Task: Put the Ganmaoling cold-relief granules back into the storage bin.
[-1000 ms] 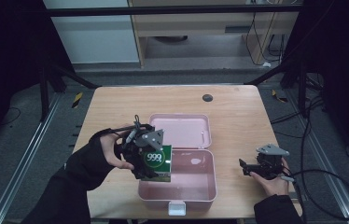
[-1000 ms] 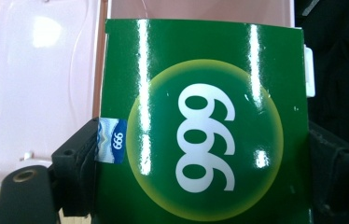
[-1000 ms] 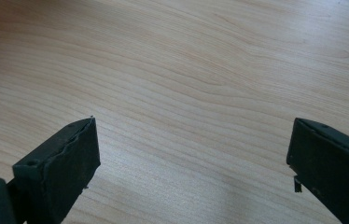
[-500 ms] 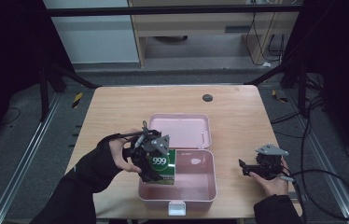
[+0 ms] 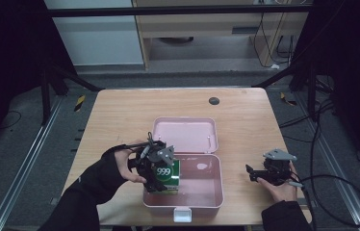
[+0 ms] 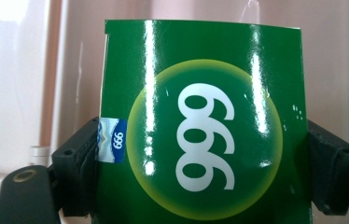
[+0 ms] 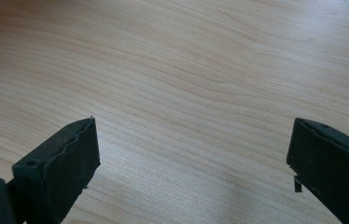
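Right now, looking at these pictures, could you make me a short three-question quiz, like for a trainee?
1. True or false: the left gripper is shut on the green box.
2. Where is the green box in the high view?
A. inside the pink case, at its left end
B. on the bare table
C. beside the right gripper
3. Fill in: the right gripper's jaws stand ____ over the bare wooden table, with nothing between them.

Key: 1 true. 2 A. 3 open.
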